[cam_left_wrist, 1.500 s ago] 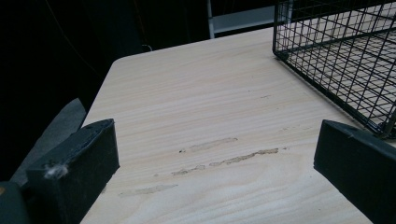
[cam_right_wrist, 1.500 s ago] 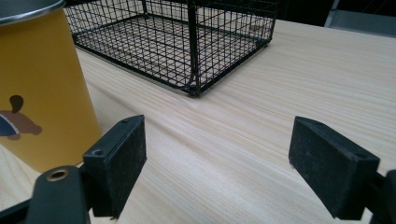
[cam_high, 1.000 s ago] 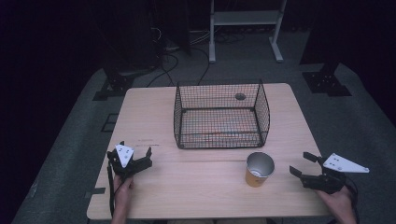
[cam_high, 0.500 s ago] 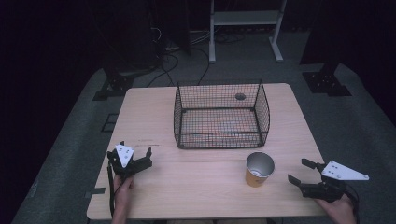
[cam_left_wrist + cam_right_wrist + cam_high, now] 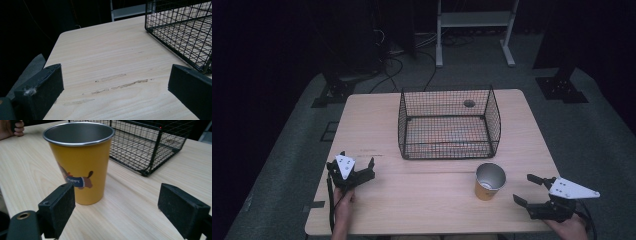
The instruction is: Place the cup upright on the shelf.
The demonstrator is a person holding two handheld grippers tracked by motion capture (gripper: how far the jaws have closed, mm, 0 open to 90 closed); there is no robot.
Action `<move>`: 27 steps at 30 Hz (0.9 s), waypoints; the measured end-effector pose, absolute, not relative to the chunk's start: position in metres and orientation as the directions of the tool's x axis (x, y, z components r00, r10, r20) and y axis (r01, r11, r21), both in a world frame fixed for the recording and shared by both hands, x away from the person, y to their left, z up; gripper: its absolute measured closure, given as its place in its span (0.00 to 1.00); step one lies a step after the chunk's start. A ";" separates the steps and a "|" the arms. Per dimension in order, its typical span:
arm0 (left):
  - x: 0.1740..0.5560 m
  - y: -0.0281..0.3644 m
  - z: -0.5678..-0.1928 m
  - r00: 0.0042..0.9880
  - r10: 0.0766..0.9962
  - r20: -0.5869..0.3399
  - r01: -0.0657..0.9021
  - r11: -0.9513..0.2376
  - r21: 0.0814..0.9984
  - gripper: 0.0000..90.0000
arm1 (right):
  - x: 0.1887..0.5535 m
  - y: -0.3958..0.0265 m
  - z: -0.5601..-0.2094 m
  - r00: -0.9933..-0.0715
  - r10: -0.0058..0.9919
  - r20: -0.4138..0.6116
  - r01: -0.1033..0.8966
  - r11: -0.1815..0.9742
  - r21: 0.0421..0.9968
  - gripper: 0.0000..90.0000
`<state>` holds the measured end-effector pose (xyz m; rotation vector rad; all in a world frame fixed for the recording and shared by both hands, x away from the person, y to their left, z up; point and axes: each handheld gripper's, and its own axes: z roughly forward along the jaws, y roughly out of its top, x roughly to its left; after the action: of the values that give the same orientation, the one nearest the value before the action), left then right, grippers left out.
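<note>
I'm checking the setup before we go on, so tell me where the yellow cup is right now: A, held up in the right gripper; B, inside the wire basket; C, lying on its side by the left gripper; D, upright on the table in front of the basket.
D: the yellow cup stands upright on the table, just in front of the wire basket, apart from the open right gripper.

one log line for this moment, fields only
right gripper: open, jaws just opening, nothing between, beside cup | cup: upright on table | left gripper: open, empty | basket: empty
</note>
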<state>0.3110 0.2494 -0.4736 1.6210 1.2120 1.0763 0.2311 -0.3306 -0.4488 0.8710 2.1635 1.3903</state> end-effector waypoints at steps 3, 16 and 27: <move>0.311 0.250 -0.474 0.170 0.973 0.153 0.269 -0.196 0.943 0.00 | 0.231 -0.325 -0.449 -0.727 0.687 -0.014 0.275 0.310 0.910 0.15; 0.311 0.250 -0.474 0.170 0.973 0.154 0.268 -0.196 0.943 0.00 | 0.232 -0.301 -0.450 -0.763 0.646 -0.014 0.266 0.334 0.904 0.15; 0.311 0.249 -0.474 0.171 0.973 0.155 0.267 -0.197 0.943 0.00 | 0.239 -0.285 -0.450 -0.774 0.633 -0.017 0.270 0.354 0.895 0.14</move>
<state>0.3108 0.2494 -0.4736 1.6208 1.2102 1.0766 0.2385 -0.2849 -0.4496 0.7937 2.2616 1.3919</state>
